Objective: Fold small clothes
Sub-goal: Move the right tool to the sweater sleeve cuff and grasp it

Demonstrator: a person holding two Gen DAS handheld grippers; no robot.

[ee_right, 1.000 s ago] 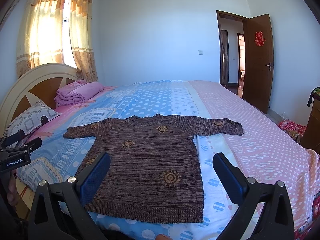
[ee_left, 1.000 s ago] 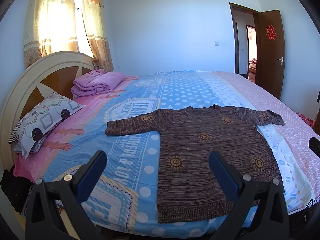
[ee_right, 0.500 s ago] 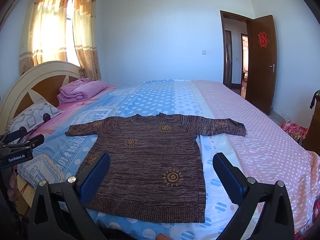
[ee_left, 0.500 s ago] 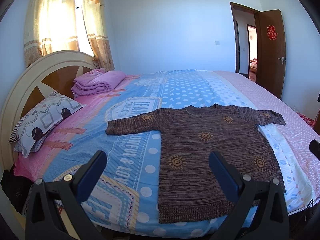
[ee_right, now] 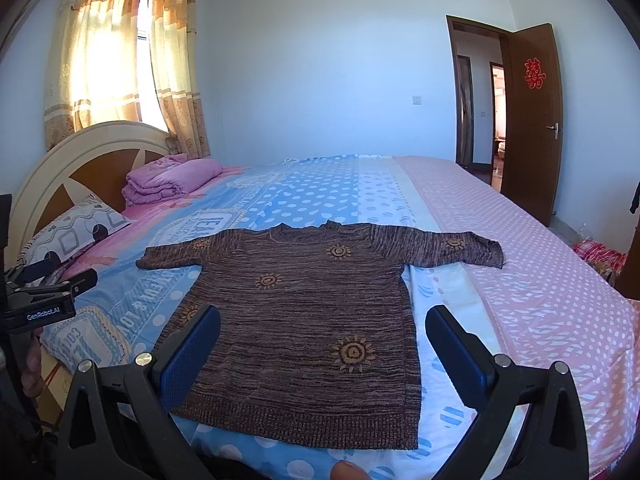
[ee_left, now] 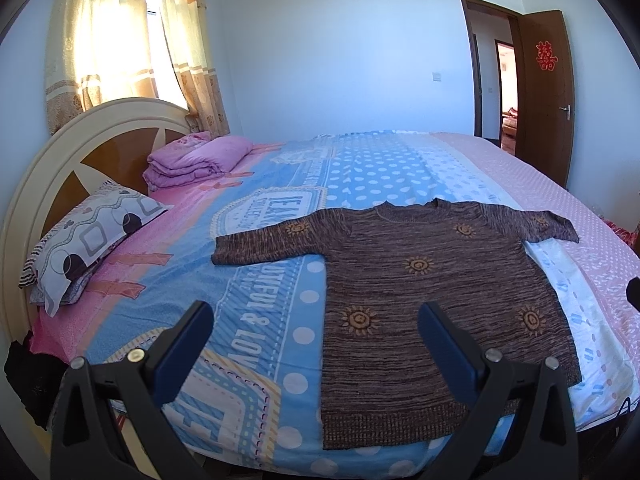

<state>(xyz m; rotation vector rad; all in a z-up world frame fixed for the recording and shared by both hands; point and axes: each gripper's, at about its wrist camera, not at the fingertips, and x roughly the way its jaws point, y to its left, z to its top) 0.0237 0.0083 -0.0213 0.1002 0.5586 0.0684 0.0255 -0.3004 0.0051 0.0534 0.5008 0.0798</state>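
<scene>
The near hem of the sweater (ee_left: pixel 420 308) is partly covered in both views: in the left wrist view the right finger of the left gripper (ee_left: pixel 316 350) hides its lower right corner, and in the right wrist view the left finger of the right gripper (ee_right: pixel 322 350) hides its lower left corner. The bases of both grippers run off the bottom of the frames. At the left edge of the right wrist view the left gripper shows only as a black clamp body marked GenRobot.AI, with part of a hand below it, mostly cut off. A rounded skin-toned shape at the bottom edge there is too cropped to identify. A dark bundle by the bed's near left corner in the left wrist view cannot be made out.

Both claws are released, jaws spread wide and gripping nothing, held above the near edge of the bed (ee_right: pixel 520 240).

The sweater lies flat on the bed, front up, sleeves spread, hem toward the grippers, collar toward the far wall. The bedspread is blue with white dots left of and under the sweater, pink with dots to its right. A pillow (ee_left: pixel 88 240) and a folded pink quilt (ee_left: pixel 196 156) sit left of the sweater by the headboard (ee_left: pixel 52 160). Curtains (ee_right: pixel 120 60) hang behind the headboard; an open door (ee_right: pixel 532 120) stands beyond the sweater's right sleeve.
</scene>
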